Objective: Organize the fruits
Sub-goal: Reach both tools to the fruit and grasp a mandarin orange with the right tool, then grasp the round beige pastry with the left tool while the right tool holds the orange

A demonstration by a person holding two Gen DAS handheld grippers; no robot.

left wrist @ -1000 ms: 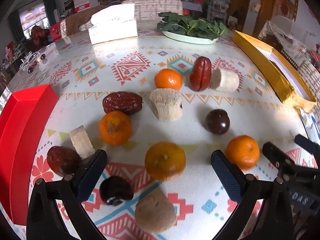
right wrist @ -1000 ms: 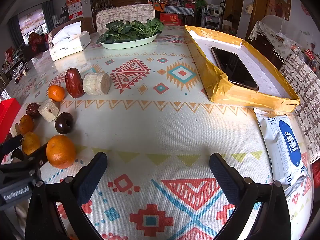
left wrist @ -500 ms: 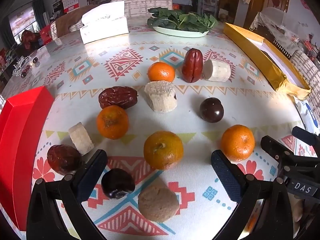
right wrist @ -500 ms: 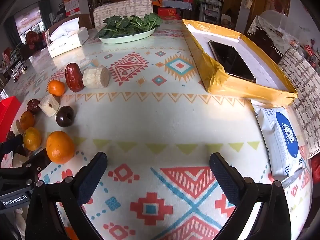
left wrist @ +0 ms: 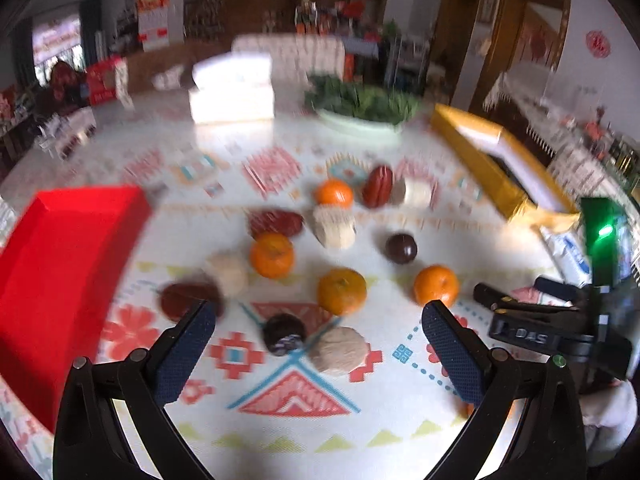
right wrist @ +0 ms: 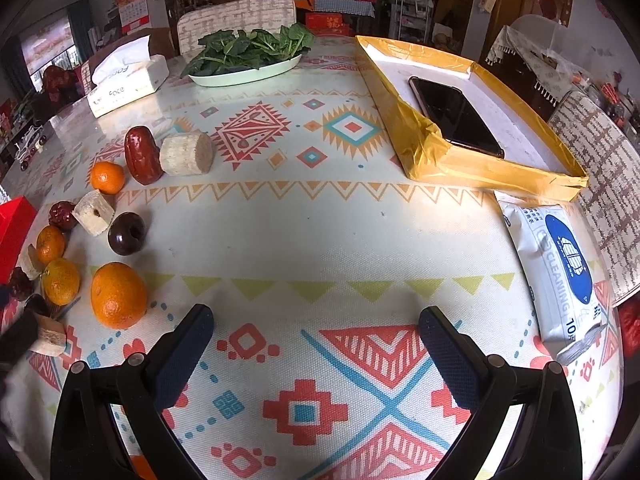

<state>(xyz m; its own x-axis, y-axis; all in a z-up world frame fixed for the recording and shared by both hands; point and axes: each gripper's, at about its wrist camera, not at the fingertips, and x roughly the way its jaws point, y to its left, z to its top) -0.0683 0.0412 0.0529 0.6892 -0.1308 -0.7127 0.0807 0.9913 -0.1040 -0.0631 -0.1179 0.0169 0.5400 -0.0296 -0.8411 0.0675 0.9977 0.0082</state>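
Note:
Several fruits lie scattered on the patterned tablecloth: oranges (left wrist: 341, 290) (right wrist: 118, 295), red dates (left wrist: 377, 186) (right wrist: 138, 155), dark round fruits (left wrist: 401, 248) (right wrist: 127, 233) and pale cut chunks (left wrist: 334, 227) (right wrist: 186, 153). My left gripper (left wrist: 318, 340) is open and empty, raised behind the nearest dark fruit (left wrist: 283, 334) and a pale chunk (left wrist: 338, 350). My right gripper (right wrist: 316, 340) is open and empty over bare cloth, right of the fruits. It also shows at the right of the left wrist view (left wrist: 520, 300).
A red box (left wrist: 60, 264) stands at the left. A yellow tray (right wrist: 452, 164) holding a phone (right wrist: 454, 116) is at the right, a wipes pack (right wrist: 556, 264) beside it. A plate of greens (right wrist: 244, 76) and a tissue box (right wrist: 128, 84) stand at the back.
My left gripper has pulled back and risen, so the fruits look farther off, and its view is blurred by motion. My right gripper has drawn back slightly. Both stayed open.

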